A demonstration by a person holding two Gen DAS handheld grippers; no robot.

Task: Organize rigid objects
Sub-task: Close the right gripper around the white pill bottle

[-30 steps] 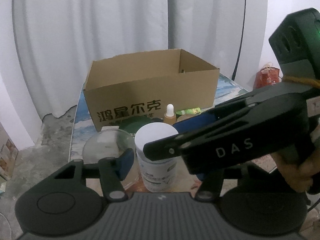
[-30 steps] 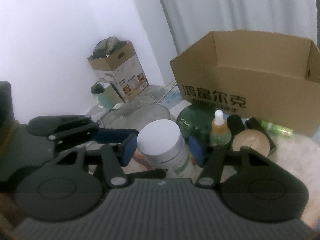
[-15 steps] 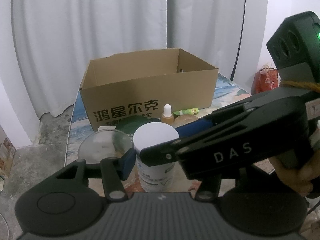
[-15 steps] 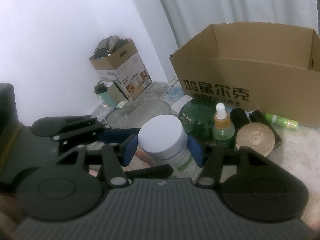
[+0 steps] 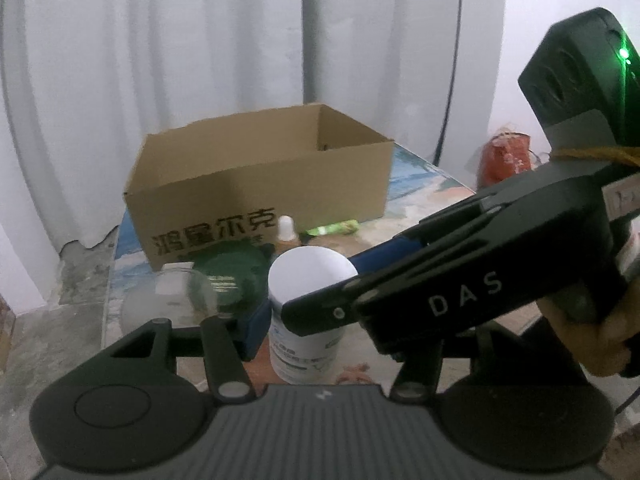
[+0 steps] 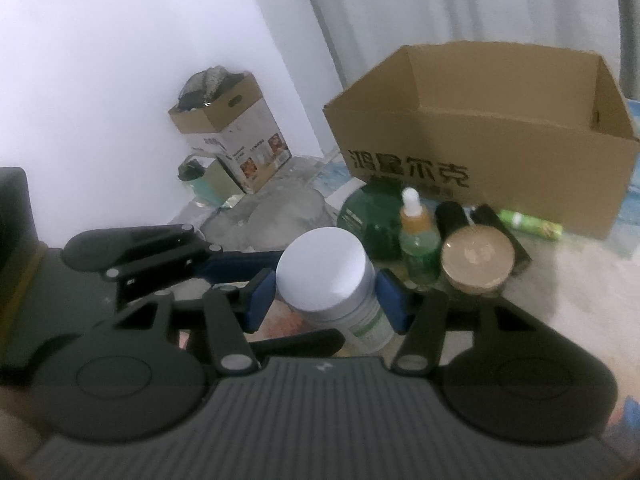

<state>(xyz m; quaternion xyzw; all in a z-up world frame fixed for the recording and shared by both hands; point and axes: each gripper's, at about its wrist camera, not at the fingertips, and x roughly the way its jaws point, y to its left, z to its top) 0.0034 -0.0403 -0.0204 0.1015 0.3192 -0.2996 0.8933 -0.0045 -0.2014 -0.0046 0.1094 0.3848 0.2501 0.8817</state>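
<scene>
- While both of my grippers bear on one white-lidded jar (image 6: 334, 280), I hold it between the blue pads of the right gripper (image 6: 326, 294), which close against its body just below the lid.
- My left gripper (image 5: 308, 320) brackets the same jar (image 5: 310, 304) from the other side; one blue pad (image 5: 256, 330) sits against the jar's left flank, but the right gripper's black body hides the far finger, so I cannot tell whether this grip is truly closed on it.
- I read the jaws on both as about half open, simply because the jar is that wide.
- I judge the doubled hold is meant to steady a tall, smooth, top-heavy container for its trip to the box.
- That cardboard box (image 6: 484, 120) stands open just beyond the clutter, and I take it as the destination.
- Crowded near the jar are a dropper bottle (image 6: 416, 236), a tan-lidded jar (image 6: 476, 256), a dark green round container (image 6: 368, 220) and a small green tube (image 6: 530, 226) lying at the foot of the box.
- Any careless swing, I reckon, could topple the slim dropper bottle standing close by.
</scene>
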